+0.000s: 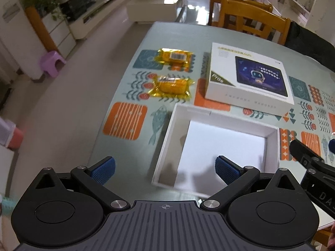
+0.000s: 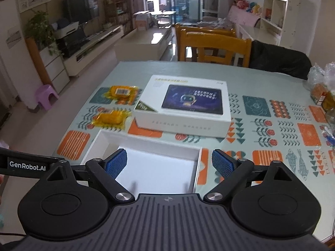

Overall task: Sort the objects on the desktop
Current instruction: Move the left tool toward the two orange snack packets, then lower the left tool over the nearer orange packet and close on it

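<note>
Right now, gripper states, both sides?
Left gripper: open, holding nothing, above the empty white box.
Right gripper: open, holding nothing, above the same box.

Two yellow snack packets [image 1: 172, 85] beside open white box [image 1: 165, 138].

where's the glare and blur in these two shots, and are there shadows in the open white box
Left wrist view: soft motion blur over the yellow snack packs and chairs; claw shadows fall on the open white box floor. Right wrist view: blown-out window at top centre, box floor bright with faint shadows, fisheye bending the table edge.
</note>
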`<state>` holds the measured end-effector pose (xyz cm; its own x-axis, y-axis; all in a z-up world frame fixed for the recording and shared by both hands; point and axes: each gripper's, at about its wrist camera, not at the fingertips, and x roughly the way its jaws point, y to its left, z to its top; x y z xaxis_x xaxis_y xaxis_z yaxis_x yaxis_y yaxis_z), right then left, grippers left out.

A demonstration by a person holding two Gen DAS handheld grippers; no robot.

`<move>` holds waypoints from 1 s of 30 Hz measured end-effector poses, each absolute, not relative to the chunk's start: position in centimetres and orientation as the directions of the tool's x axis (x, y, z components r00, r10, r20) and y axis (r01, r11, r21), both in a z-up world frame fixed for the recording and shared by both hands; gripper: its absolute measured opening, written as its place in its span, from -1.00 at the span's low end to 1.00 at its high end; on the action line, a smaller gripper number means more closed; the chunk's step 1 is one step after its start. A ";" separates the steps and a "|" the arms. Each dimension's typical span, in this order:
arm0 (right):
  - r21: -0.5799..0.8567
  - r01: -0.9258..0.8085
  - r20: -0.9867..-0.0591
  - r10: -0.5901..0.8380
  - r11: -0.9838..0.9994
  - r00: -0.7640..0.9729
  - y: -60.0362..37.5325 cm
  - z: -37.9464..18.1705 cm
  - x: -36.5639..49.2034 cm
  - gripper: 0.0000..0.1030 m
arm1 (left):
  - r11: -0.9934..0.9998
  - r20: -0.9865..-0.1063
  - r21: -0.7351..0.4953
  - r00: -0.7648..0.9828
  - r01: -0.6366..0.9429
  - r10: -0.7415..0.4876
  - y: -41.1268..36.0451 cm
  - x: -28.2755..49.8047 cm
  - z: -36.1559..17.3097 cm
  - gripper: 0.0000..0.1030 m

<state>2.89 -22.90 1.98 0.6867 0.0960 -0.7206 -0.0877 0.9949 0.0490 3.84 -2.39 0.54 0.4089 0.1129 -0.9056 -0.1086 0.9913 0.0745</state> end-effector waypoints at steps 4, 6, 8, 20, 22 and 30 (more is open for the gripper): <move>0.037 -0.045 -0.716 0.057 0.998 0.695 -22.8 2.6 4.5 1.00 | 0.995 -0.906 0.081 0.411 -0.066 0.101 -2.4 6.2 0.5 1.00; 0.033 -0.026 -0.718 0.042 0.999 0.695 -22.8 2.7 5.5 1.00 | 0.995 -0.907 0.084 0.410 -0.051 0.097 -2.4 7.3 0.3 1.00; 0.026 -0.011 -0.720 0.027 1.000 0.694 -22.5 2.7 6.4 1.00 | 0.996 -0.910 0.083 0.404 -0.045 0.094 -2.1 8.5 0.0 1.00; -0.015 0.059 -0.774 -0.049 0.998 0.631 -20.2 0.7 12.5 1.00 | 0.997 -0.938 0.064 0.340 -0.036 0.072 0.3 14.7 -2.9 1.00; -0.021 0.067 -0.775 -0.059 0.998 0.629 -20.0 0.6 13.4 1.00 | 0.998 -0.941 0.059 0.331 -0.032 0.066 0.6 15.9 -3.4 1.00; -0.035 0.098 -0.792 -0.087 0.995 0.604 -19.0 -0.3 17.3 1.00 | 0.998 -0.954 0.069 0.291 -0.003 0.066 0.5 20.2 -5.9 1.00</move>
